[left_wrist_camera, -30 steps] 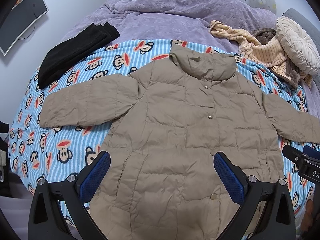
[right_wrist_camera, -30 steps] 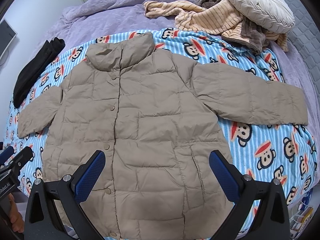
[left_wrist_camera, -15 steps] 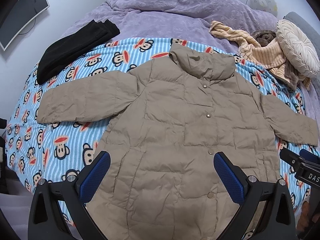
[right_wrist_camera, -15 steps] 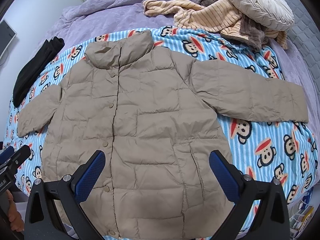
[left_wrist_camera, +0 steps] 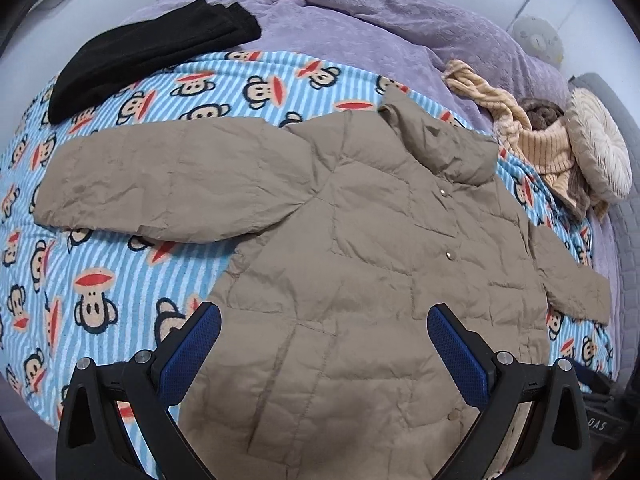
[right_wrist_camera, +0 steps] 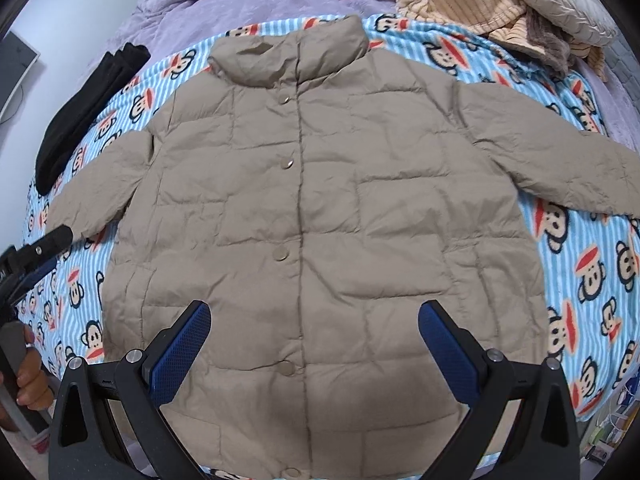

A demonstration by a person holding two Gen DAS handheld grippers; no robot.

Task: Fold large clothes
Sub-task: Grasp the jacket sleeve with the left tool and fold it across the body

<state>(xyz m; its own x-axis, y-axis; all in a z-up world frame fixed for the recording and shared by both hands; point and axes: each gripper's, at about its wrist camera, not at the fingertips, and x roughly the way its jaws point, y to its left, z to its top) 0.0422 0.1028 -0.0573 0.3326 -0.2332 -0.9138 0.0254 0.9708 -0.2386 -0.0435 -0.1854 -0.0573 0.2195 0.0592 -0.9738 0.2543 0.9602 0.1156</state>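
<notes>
A tan quilted jacket (left_wrist_camera: pixel 360 264) (right_wrist_camera: pixel 320 208) lies flat and buttoned on a blue striped monkey-print blanket (left_wrist_camera: pixel 100 280) (right_wrist_camera: pixel 580 272), collar away from me, both sleeves spread out sideways. My left gripper (left_wrist_camera: pixel 324 344) hovers open above the jacket's lower left body, with its left sleeve (left_wrist_camera: pixel 168 180) stretching off to the left. My right gripper (right_wrist_camera: pixel 314 344) is open above the lower front placket, nothing between its blue pads. The left gripper (right_wrist_camera: pixel 36 256) also shows at the left edge of the right wrist view, held by a hand (right_wrist_camera: pixel 28 376).
A folded black garment (left_wrist_camera: pixel 152 52) (right_wrist_camera: pixel 84 120) lies at the blanket's far left. A heap of beige and brown clothes (left_wrist_camera: pixel 532 140) (right_wrist_camera: pixel 472 4) and a round cream cushion (left_wrist_camera: pixel 600 152) sit at the far right. A purple bedspread (left_wrist_camera: pixel 360 28) covers the bed behind.
The left gripper has swung left and moved closer, so the left sleeve now fills more of its view. The right gripper has moved in lower over the jacket front. Both stay open.
</notes>
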